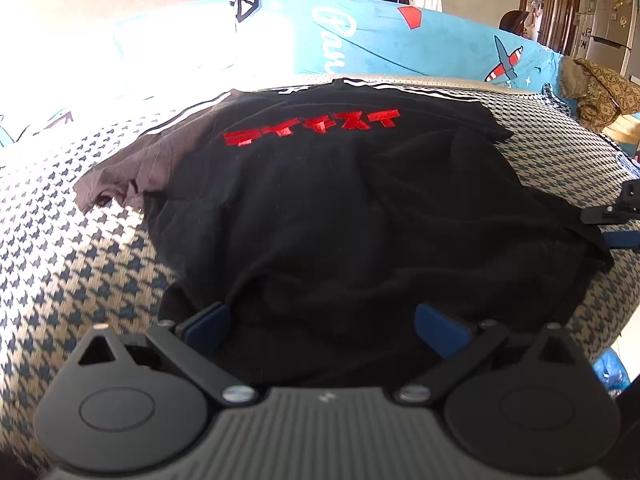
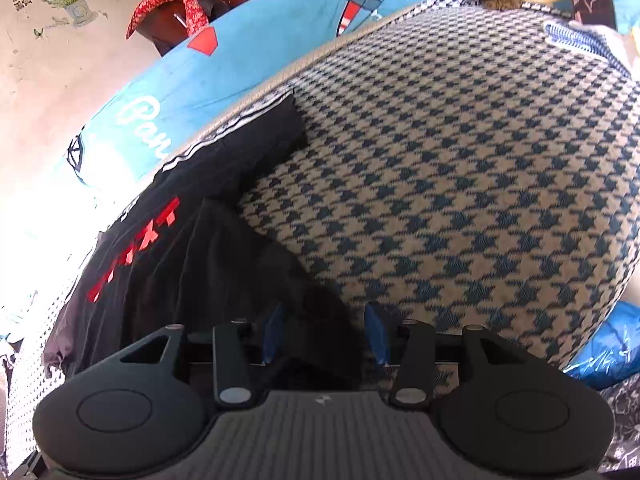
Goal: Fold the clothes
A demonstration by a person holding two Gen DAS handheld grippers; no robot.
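Just one black shirt [image 1: 340,208], two open grippers.

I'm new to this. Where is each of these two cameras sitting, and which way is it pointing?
Left wrist: sits on the left gripper, looking forward over the near hem of the black T-shirt; its own open jaws show, plus the right gripper's tip at the right edge.
Right wrist: sits on the right gripper, looking along the shirt's right edge across the houndstooth cover; only its own open jaws show.
Shared: the shirt's red lettering, the houndstooth cover, the blue sheet behind.
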